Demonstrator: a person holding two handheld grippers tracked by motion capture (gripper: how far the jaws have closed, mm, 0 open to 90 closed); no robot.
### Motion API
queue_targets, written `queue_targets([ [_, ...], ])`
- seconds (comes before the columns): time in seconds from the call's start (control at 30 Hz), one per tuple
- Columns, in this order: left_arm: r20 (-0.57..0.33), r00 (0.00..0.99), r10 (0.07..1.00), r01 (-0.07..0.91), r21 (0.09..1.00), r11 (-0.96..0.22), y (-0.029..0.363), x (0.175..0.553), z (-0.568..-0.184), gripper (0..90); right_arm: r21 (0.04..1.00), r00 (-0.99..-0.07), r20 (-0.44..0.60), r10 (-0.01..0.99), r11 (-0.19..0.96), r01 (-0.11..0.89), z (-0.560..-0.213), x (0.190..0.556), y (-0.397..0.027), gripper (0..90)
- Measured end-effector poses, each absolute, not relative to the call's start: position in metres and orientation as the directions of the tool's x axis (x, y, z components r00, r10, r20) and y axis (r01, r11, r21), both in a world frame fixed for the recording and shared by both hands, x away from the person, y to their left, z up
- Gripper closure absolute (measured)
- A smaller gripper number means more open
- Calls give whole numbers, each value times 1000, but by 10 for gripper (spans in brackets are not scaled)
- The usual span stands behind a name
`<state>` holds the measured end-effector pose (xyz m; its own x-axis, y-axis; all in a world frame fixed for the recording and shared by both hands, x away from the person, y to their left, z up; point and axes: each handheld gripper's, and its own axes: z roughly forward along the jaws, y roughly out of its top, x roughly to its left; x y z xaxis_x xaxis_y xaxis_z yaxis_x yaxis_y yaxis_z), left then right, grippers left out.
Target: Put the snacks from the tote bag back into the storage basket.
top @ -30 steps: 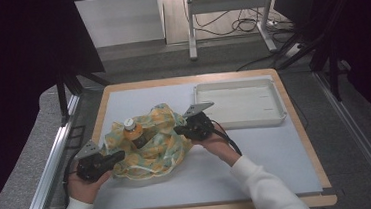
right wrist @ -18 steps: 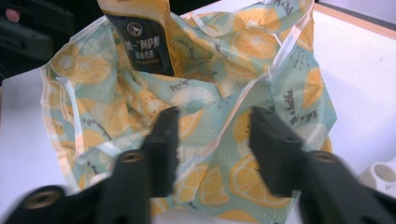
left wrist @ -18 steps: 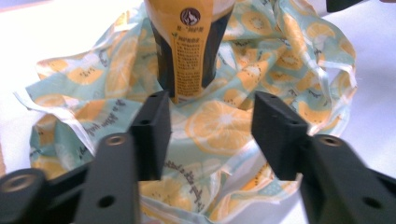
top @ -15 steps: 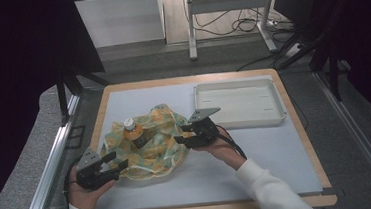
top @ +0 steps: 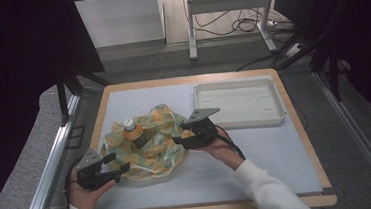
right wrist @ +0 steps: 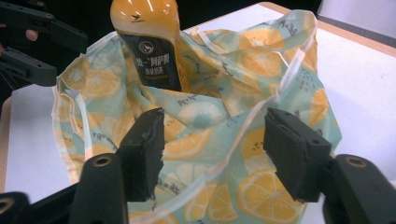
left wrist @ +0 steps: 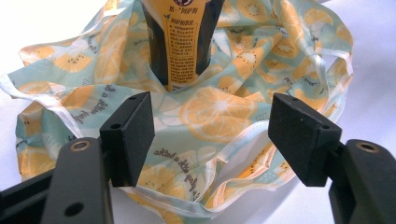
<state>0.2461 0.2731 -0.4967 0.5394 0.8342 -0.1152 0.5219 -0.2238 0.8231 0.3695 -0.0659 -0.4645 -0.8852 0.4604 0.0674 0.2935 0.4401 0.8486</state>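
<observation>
bottle (top: 131, 130) stands upright inside orange-print bag (top: 149, 147), mid-left on bench (top: 257, 154). left tongs (top: 122, 168) at bag's near-left edge, jaws just been opening, now spread, cloth between but not pinched. right tongs (top: 177, 136) same at bag's right edge. judged: bagging done, bag released; white tray (top: 241, 102) empty.

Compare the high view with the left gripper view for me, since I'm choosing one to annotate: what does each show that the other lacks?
The high view alone has the white tray, the right gripper and the bottle's white cap. The left gripper view alone has the print on the bottle's label and lettering on the cloth. Both share the orange-patterned bag around the bottle, and the left gripper with jaws apart.
</observation>
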Motion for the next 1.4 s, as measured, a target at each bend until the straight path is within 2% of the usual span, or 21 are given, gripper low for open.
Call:
queue_targets([
  [0.43,-111,544,831,530,814,-238,269,249,-495,323,868,-897,36,440,431,246,-454,360,-42,361],
  [0.7,-108,546,831,535,808,-247,267,248,-496,322,875,-909,63,413,415,249,-455,366,-20,353],
  [1.4,-96,547,832,538,802,-261,264,242,-497,323,862,-916,27,400,454,224,-459,374,41,230],
])
